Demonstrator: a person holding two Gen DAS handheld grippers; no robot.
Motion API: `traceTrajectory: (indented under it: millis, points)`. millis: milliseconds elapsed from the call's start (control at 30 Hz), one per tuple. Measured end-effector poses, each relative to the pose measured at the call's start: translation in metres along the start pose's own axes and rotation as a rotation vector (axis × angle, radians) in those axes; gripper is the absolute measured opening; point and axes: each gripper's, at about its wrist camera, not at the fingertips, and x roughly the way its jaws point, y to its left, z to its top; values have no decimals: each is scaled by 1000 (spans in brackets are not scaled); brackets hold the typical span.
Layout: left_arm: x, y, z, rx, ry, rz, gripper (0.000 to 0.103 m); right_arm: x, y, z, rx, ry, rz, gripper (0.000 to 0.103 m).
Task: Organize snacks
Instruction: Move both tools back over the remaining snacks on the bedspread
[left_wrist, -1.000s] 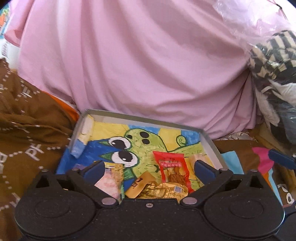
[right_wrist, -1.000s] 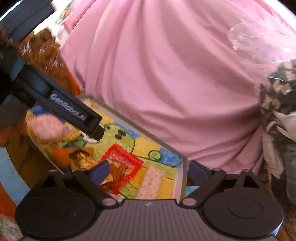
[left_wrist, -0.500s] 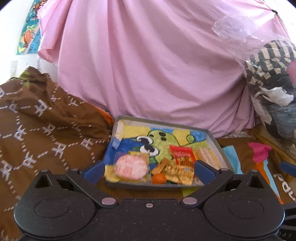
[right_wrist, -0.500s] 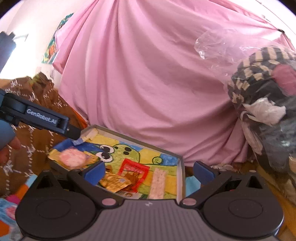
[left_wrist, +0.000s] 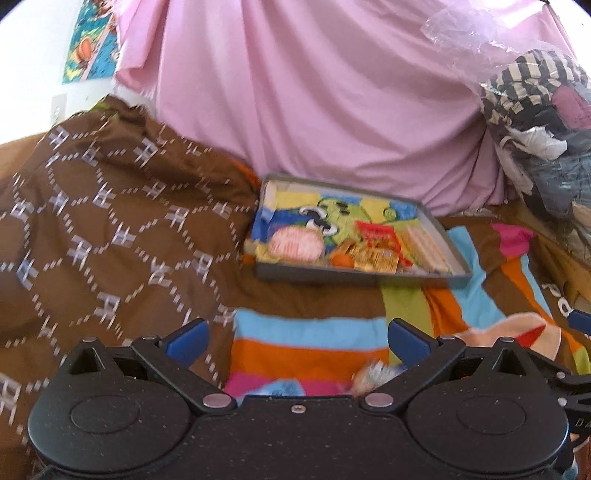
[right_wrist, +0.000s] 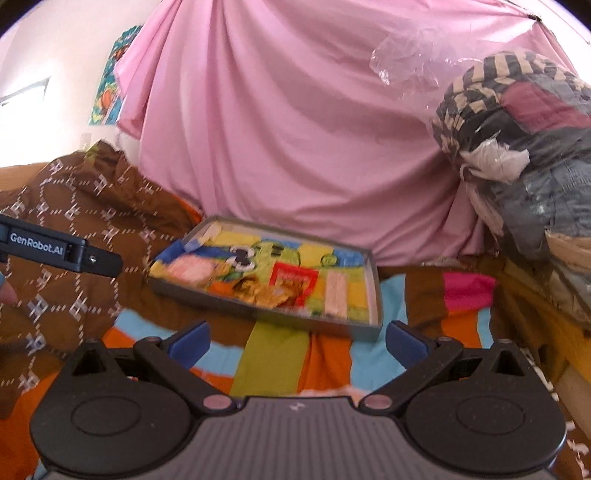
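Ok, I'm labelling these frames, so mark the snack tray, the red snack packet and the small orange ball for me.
snack tray (left_wrist: 362, 275): left wrist view, front wall.
red snack packet (left_wrist: 376, 233): left wrist view, upper printed face.
small orange ball (left_wrist: 341, 261): left wrist view, its middle.

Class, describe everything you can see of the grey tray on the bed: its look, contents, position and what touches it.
The tray is shallow and rectangular, with low grey walls, perhaps card or metal. A bright cartoon picture of a green big-eyed creature lines its floor. It lies flat on a striped blanket, its far edge by a pink sheet and one end by a brown quilt. Inside lie a pink round packet, a red packet, a gold packet, a pale bar and a small orange item. Neither gripper touches it.
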Motion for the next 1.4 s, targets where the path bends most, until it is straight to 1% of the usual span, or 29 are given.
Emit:
traceTrajectory:
  millis: [133, 300, 500, 633, 867, 1067, 1167, 1400]
  points:
    - [-13, 5, -15, 21, 21, 14, 102, -13, 2, -12, 17, 43, 5, 103]
    - [-26, 8, -32, 58, 39, 14, 102, -23, 4, -29, 70, 124, 24, 103]
    - [-31, 12, -52, 78, 81, 15, 102, -30, 14, -48, 88, 215, 48, 103]
    - [-29, 15, -60, 76, 114, 13, 102, -32, 22, -53, 70, 248, 71, 103]
    - [-23, 20, -65, 87, 136, 8, 102, -27, 31, -59, 61, 308, 105, 103]
    - [-18, 19, -66, 127, 138, -2, 102, -21, 35, -65, 62, 351, 116, 103]
    - [-14, 19, -65, 147, 142, -4, 102, -18, 36, -67, 66, 366, 120, 103]
    - [-6, 24, -60, 153, 149, 5, 102, -8, 40, -68, 73, 396, 143, 103]
